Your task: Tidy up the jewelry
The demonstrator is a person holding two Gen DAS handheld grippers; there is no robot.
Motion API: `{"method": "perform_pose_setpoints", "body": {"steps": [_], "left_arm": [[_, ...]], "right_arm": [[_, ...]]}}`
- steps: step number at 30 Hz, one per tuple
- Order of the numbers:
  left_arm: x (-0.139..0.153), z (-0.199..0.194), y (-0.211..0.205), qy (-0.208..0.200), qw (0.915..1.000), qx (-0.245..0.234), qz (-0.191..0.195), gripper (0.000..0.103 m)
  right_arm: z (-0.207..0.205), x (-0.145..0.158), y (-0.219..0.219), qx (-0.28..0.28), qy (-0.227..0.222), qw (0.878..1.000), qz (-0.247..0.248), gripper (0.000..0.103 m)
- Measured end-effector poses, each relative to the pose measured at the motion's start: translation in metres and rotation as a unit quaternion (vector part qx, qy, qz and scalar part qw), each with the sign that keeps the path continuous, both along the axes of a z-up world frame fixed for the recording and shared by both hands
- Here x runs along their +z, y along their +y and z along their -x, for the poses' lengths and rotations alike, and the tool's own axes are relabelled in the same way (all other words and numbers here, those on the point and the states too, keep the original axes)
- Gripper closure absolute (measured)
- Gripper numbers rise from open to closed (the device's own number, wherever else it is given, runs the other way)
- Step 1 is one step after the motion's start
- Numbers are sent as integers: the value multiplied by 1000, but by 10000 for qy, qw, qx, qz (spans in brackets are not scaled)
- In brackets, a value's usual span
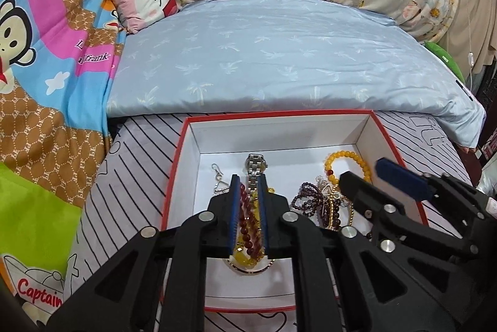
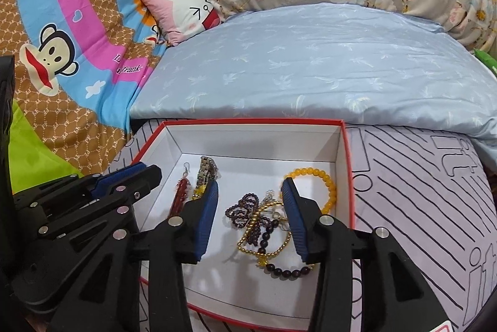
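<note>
Box (image 1: 388, 142): red rim, white inside, on bed; holds all jewelry.
L tool (image 1: 249, 201): jaws narrow, red beads (image 1: 248, 220) between pads, grip loose/uncertain; low in box for drop-off.
R tool (image 2: 250, 207): released, empty, over tangle (image 2: 264, 226), near right.
Watch (image 1: 256, 167): far, mid.
Yellow beads (image 2: 326, 186): far right.

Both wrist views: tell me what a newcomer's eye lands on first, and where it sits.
First, the red-rimmed white box on the striped sheet, with jewelry on its floor: a yellow bead bracelet near its right wall and a tangle of dark purple beads and gold chain mid-box. Next, the left claw, with a dark red bead strand between its blue pads. Behind, a pale blue quilt fills the bed.
</note>
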State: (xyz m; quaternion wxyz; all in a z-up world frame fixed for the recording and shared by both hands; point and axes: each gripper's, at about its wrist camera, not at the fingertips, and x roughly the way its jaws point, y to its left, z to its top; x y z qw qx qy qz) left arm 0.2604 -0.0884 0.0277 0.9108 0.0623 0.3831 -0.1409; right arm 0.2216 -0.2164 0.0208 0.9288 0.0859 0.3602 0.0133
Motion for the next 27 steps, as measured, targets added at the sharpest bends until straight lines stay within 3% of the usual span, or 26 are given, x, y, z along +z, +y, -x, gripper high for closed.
{"method": "perform_pose_setpoints", "body": {"steps": [2, 5, 15, 19, 27], "left_arm": [[0, 1, 2, -20, 10000, 88, -38, 76], [1, 4, 6, -79, 9997, 203, -77, 65], [2, 33, 10, -128, 9991, 331, -219, 64], [3, 48, 11, -155, 9988, 381, -261, 63], [0, 69, 23, -87, 9980, 612, -150, 42]], "right_arm": [[3, 1, -3, -93, 5, 10000, 10, 56], [9, 2, -6, -217, -11, 9997, 53, 48], [46, 11, 7, -582, -65, 9959, 696, 39], [59, 12, 9, -656, -49, 9954, 699, 39], [83, 10, 9, -870, -10, 9942, 630, 33]]}}
